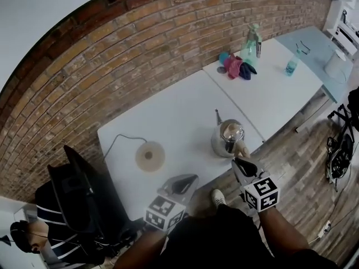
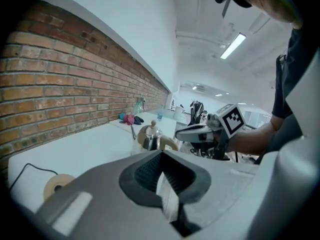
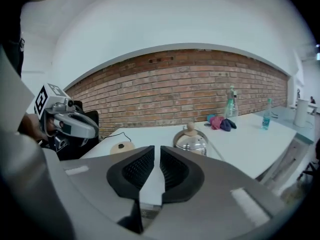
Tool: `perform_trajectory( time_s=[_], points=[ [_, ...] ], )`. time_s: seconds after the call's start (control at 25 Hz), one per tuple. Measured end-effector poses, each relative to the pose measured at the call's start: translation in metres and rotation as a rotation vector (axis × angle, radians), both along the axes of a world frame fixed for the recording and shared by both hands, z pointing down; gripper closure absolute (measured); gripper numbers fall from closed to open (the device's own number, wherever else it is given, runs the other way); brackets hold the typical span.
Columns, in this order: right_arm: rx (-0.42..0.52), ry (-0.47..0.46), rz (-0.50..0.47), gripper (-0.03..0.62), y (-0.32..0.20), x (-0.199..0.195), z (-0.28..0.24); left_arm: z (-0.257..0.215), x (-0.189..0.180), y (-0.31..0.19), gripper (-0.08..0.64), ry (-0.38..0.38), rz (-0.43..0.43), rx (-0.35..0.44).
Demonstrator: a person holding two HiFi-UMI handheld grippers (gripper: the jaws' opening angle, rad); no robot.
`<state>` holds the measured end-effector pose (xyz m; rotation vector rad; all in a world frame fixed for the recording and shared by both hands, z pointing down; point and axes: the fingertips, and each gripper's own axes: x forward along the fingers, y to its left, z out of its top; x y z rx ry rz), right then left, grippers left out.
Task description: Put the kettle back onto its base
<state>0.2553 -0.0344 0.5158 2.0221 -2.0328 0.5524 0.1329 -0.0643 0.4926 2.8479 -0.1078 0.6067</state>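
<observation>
Left gripper (image 1: pixel 189 181): jaws closed tip to tip, nothing between them, held over the near edge of the white table (image 1: pixel 179 108). Right gripper (image 1: pixel 240 161): jaws a narrow slit apart, empty, just beside the near side of the kettle (image 1: pixel 226 138). Steel kettle stands upright near the table's right near corner. Its round corded base (image 1: pixel 150 156) lies well apart to the left; kettle not on it.

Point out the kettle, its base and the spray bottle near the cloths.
kettle (image 1: pixel 223 145), head view, on its shiny metal body.
base (image 1: pixel 150 156), head view, on the middle of the round disc.
spray bottle (image 1: pixel 252 42), head view, on the bottle's body.
</observation>
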Motion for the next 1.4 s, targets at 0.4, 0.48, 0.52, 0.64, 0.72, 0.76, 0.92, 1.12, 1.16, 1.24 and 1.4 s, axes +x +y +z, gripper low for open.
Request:
perform_trajectory(
  time_s=[0.4,0.48,0.52,0.64,0.72,0.76,0.92,1.12,1.16,1.24,1.4],
  points=[
    [-0.113,0.084,0.063,0.409,0.015,0.063,0.043,0.011,0.047,0.03,0.558,-0.047,0.08,0.0],
    [-0.141,0.089,0.058,0.381,0.012,0.068,0.054,0.013,0.052,0.031,0.558,-0.054,0.081,-0.002],
    [-0.153,0.09,0.053,0.37,0.011,0.071,0.059,0.014,0.054,0.03,0.558,-0.057,0.078,-0.004],
    [-0.18,0.086,0.035,0.36,0.004,0.076,0.072,0.017,0.058,0.026,0.558,-0.065,0.062,-0.012],
    [-0.192,0.07,0.021,0.36,0.0,0.076,0.078,0.019,0.061,0.025,0.56,-0.069,0.054,-0.018],
    [-0.198,0.065,0.012,0.36,-0.002,0.076,0.08,0.02,0.062,0.024,0.558,-0.071,0.051,-0.021],
    [-0.22,0.058,-0.022,0.36,-0.01,0.074,0.091,0.024,0.065,0.02,0.558,-0.077,0.038,-0.034],
    [-0.255,0.043,-0.041,0.367,-0.015,0.075,0.103,0.027,0.066,0.019,0.558,-0.088,0.033,-0.043],
    [-0.26,0.044,-0.043,0.37,-0.016,0.076,0.105,0.027,0.066,0.018,0.558,-0.092,0.033,-0.043],
    [-0.265,0.041,-0.046,0.373,-0.017,0.077,0.107,0.029,0.066,0.018,0.558,-0.101,0.032,-0.045],
    [-0.278,0.035,-0.048,0.377,-0.02,0.077,0.114,0.03,0.061,0.016,0.558,-0.109,0.024,-0.049]
  ],
)
